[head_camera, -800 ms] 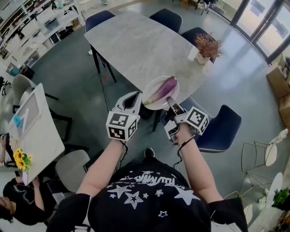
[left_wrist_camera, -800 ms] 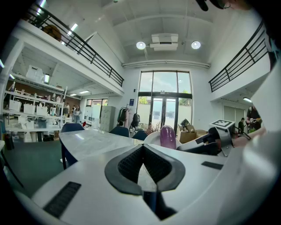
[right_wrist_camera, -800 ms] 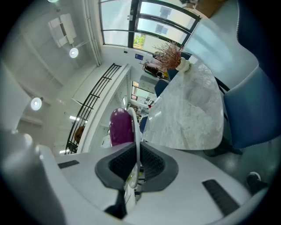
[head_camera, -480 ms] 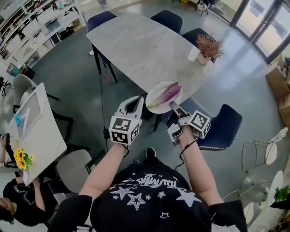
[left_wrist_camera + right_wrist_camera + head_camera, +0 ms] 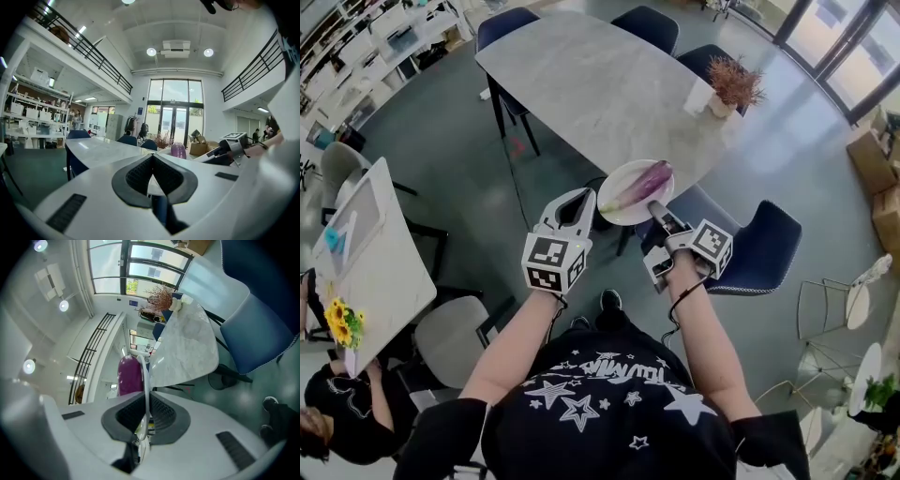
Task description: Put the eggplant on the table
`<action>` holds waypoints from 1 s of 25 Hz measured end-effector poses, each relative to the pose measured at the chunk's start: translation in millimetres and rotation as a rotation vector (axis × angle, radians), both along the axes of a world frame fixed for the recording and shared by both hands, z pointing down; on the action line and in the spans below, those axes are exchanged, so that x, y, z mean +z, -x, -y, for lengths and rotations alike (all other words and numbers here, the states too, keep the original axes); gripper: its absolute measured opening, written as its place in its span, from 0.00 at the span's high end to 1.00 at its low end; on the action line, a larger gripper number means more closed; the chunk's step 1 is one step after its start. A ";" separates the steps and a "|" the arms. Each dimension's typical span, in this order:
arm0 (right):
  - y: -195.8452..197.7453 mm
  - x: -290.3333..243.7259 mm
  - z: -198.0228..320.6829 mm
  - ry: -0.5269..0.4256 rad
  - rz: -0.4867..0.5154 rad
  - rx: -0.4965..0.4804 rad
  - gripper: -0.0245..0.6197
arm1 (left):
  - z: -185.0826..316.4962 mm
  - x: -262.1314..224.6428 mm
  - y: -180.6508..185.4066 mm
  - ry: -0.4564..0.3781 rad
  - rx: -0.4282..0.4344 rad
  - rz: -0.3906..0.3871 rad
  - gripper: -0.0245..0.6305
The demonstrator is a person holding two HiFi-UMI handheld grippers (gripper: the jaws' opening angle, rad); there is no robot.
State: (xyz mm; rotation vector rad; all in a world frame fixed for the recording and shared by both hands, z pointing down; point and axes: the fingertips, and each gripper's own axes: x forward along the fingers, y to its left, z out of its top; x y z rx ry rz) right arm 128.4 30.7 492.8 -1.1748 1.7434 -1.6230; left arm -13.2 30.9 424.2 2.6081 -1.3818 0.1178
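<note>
A tall hall with a grey floor holds a long pale marble table (image 5: 581, 75) in the upper middle of the head view, with dark blue chairs (image 5: 755, 248) round it. Just right of centre, the right gripper (image 5: 656, 217) has its 2 jaws pressed together on the near rim of 1 white plate (image 5: 619, 208); in the right gripper view the rim stands edge-on between the dark pads. The purple eggplant (image 5: 637, 185) lies lengthwise on that plate, its thicker end toward the upper right. The plate overlaps the near edge of the table in the picture; whether it touches the tabletop cannot be told.

Left of centre, the left gripper (image 5: 578, 197) sits just beside the plate without touching it. Its 2 jaws meet at the tips with nothing between them.

Farther out, a potted dry plant (image 5: 731, 84) stands at the table's right end, in the upper right of the frame. A second, smaller white table (image 5: 366, 262) fills the left edge, with yellow flowers (image 5: 339, 323) at its lower corner.
</note>
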 end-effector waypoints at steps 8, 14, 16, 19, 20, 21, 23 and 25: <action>9.4 14.7 -12.9 0.047 0.008 0.004 0.92 | -12.6 8.3 14.9 0.003 -0.009 -0.007 0.95; 1.3 12.1 -4.7 0.070 0.000 0.005 0.92 | -3.2 8.5 7.0 0.028 -0.010 -0.010 0.95; 1.4 14.6 -7.3 0.066 -0.001 0.006 0.92 | -5.9 11.0 6.9 0.026 -0.007 -0.011 0.95; 0.2 16.0 -7.0 0.063 -0.003 0.007 0.92 | -5.4 13.2 6.2 0.025 -0.005 -0.015 0.95; -0.6 16.2 -6.3 0.063 -0.003 0.007 0.92 | -4.2 14.1 5.8 0.027 -0.006 -0.017 0.95; -1.1 16.6 -6.1 0.064 -0.003 0.007 0.92 | -3.3 15.4 5.8 0.030 -0.007 -0.018 0.95; -2.3 17.8 -5.7 0.065 -0.004 0.007 0.92 | -1.4 17.8 5.8 0.034 -0.011 -0.021 0.95; -4.7 19.7 -3.5 0.066 -0.004 0.007 0.92 | 1.2 18.6 4.7 0.032 -0.014 -0.019 0.95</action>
